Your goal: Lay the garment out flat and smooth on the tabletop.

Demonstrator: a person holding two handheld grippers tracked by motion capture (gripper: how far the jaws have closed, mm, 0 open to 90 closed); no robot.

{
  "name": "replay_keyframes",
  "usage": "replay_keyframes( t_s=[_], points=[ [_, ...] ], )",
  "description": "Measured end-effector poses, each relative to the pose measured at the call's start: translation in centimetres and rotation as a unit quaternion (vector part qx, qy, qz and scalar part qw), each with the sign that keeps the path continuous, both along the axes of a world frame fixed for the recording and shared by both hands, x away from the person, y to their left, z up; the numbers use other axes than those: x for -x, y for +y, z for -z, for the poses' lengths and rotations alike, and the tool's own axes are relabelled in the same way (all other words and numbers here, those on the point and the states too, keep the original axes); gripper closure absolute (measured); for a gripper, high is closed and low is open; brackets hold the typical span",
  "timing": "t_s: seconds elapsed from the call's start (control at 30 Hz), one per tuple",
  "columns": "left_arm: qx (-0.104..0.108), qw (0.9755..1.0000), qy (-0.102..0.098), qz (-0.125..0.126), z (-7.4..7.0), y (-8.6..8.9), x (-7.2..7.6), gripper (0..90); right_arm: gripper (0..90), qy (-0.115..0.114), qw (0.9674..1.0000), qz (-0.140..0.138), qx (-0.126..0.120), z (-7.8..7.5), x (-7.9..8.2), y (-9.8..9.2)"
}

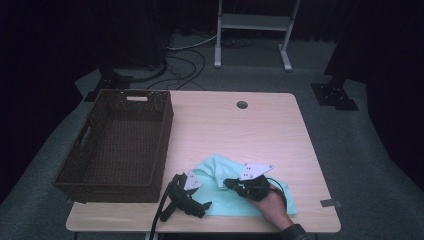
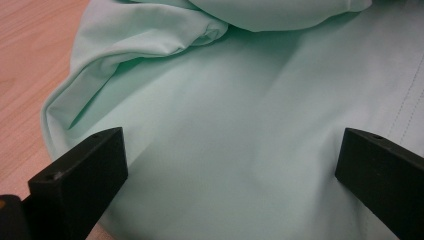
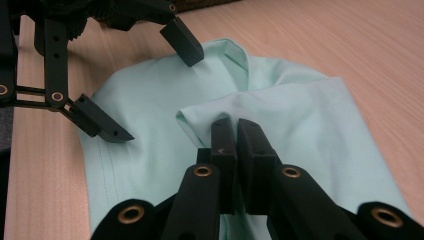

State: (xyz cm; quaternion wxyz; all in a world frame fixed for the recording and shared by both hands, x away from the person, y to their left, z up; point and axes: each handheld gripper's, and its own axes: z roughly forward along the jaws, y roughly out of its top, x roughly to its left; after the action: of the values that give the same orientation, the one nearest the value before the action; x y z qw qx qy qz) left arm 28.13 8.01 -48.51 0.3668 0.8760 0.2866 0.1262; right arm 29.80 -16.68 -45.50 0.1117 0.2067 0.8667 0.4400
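Observation:
A mint-green cloth (image 1: pixel 216 168) lies rumpled on the wooden table (image 1: pixel 235 130) near its front edge. A hand holds my right gripper (image 1: pixel 228 184) low over the cloth's middle. In the right gripper view its jaws are shut (image 3: pixel 235 126) on a raised fold of the cloth (image 3: pixel 310 115). My left gripper (image 1: pixel 200 193) rests at the cloth's left edge. Its jaws stand wide open (image 2: pixel 230 165) over flat cloth (image 2: pixel 225 100), not pressing on it. The right gripper view shows those open fingers (image 3: pixel 183 43) at the upper left.
A dark brown wicker basket (image 1: pixel 160 135) with nothing in it stands on the table's left half. A round cable hole (image 1: pixel 242 105) sits near the far edge. A metal stand (image 1: pixel 252 22) and cables are on the floor beyond the table.

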Motion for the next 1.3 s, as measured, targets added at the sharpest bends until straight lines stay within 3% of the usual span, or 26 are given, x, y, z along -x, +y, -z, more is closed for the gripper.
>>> replay_keyframes(
  t_s=[0.7,1.3],
  points=[
    [0.000,1.0000,0.000,0.000,0.0,0.0,0.0,0.0,86.2,-0.004,0.9995,0.029,-0.012,-0.7,-0.8,-1.2],
    [0.000,1.0000,-0.001,0.000,0.0,0.0,0.0,0.0,86.3,-0.002,0.9982,0.047,-0.036,-1.9,-1.7,-2.6]
  ],
)
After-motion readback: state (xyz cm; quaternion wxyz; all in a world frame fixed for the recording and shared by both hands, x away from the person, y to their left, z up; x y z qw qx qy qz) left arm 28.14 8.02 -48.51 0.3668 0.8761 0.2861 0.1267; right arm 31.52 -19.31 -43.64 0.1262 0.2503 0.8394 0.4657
